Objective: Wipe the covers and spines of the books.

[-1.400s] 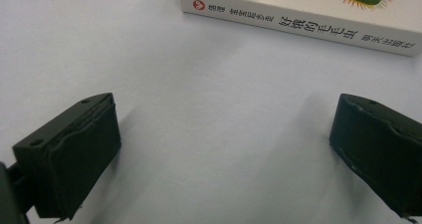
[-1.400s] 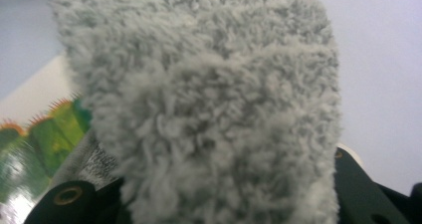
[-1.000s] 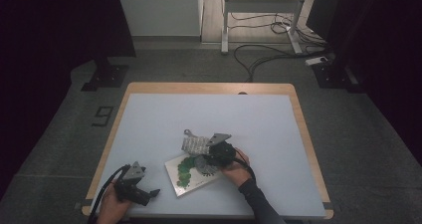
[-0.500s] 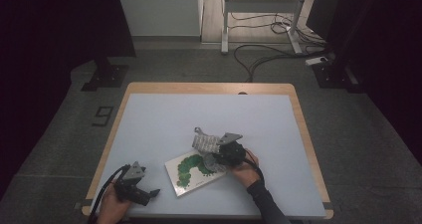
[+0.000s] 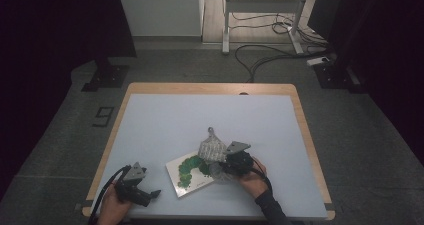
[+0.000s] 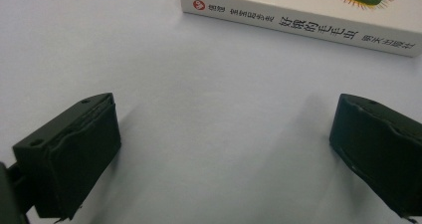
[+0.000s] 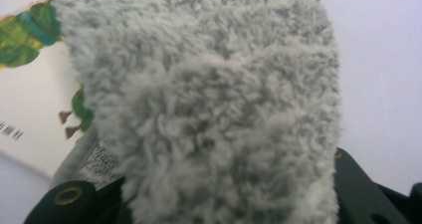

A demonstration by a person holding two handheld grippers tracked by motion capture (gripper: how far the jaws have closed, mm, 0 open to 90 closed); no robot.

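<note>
A white picture book (image 5: 186, 179) with a green caterpillar on its cover lies flat near the table's front edge. A grey fluffy cloth (image 5: 212, 149) rests over the book's right corner, and my right gripper (image 5: 223, 167) is shut on it, held by a hand coming from the lower right. In the right gripper view the cloth (image 7: 219, 109) hangs close before the camera and hides most of the jaws, with the book's cover (image 7: 35, 84) behind it at the left. My left gripper (image 5: 150, 197) sits at the front left, open, with bare table between its jaws (image 6: 224, 149). The book's spine (image 6: 308, 22) lies just ahead.
The pale blue table (image 5: 200, 115) has a wooden rim. On the dark floor behind it lie cables (image 5: 270, 50) under a metal stand (image 5: 260, 5), and a small black bracket (image 5: 103, 116) lies left of the table.
My right gripper has carried the grey cloth a little to the right across the book, so more of the cover shows. The left gripper has stayed where it was.
</note>
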